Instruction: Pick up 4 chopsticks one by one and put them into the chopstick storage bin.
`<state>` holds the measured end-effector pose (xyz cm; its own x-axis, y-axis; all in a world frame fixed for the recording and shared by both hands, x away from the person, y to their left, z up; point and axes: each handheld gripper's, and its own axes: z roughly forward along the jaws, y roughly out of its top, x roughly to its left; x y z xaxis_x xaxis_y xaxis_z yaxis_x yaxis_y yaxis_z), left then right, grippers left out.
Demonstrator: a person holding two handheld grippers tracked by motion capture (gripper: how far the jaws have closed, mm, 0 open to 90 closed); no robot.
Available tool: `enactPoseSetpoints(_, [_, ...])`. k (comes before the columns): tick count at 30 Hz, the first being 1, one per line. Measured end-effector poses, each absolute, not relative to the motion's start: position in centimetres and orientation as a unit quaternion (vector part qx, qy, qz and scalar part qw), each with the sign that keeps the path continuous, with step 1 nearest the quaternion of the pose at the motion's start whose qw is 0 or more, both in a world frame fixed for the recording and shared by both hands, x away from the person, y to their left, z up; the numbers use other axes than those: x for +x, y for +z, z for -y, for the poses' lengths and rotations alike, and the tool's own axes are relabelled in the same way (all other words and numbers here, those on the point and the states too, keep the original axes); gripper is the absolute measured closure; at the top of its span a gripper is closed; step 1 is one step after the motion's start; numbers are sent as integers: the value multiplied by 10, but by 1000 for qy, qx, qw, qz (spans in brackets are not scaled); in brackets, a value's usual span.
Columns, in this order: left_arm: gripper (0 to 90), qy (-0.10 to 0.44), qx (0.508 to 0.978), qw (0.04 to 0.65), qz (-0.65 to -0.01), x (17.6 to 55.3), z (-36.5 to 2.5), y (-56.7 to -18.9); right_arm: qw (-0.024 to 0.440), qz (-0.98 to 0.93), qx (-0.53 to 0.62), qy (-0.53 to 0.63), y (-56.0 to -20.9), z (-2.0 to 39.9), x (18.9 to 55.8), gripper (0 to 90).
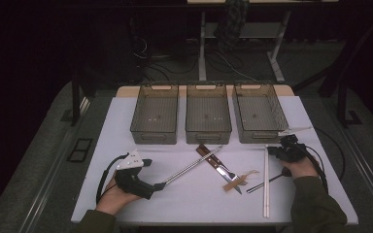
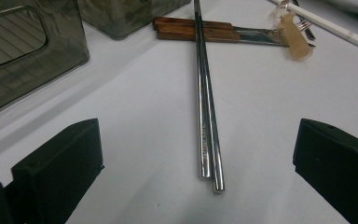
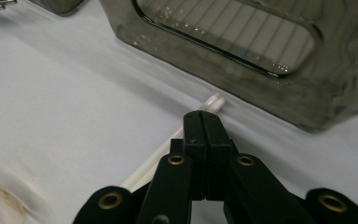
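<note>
So we've got the left gripper (image 2: 193,163) sitting wide open, and the near ends of the metal chopsticks (image 2: 207,121) lie right between its two black jaws, not pinched yet. They run away from it toward the bins, crossing over the wooden-handled knife (image 2: 200,31) at their far end.

Handling guess: two thin polished steel rods, stiff, lightish, and probably slick as anything. They'll want to roll apart or squirt out of the pads. We'd take both together a bit up from the tips, where they lie side by side and touching, rather than at the very ends, where one sticks out slightly past the other.

Looks-wise: shiny, mirror-ish, with some faint engraving near the close end.

The right gripper (image 3: 204,123) is shut tight, jaws pressed flat together with nothing between them as far as we can see. It hovers over the far end of the white chopsticks (image 3: 213,101), just in front of the right-hand bin (image 3: 335,93). A small pale spoon (image 2: 296,39) and a fork (image 1: 268,180) lie between the two grippers.
</note>
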<state>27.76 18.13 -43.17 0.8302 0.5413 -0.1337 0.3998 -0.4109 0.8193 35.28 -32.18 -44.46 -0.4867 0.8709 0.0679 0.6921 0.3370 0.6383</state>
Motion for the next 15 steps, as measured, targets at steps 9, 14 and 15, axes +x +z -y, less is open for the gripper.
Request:
enactPoseSetpoints(9, [0, 76, 837, 464, -281, 278, -182, -432, 145, -819, 464, 304, -445, 308, 354, 891])
enactPoseSetpoints(14, [0, 75, 836, 465, -281, 278, -182, -432, 142, -823, 456, 307, -445, 304, 354, 891])
enactPoseSetpoints(15, [0, 75, 836, 464, -281, 278, -182, -432, 142, -824, 455, 307, -445, 303, 353, 892])
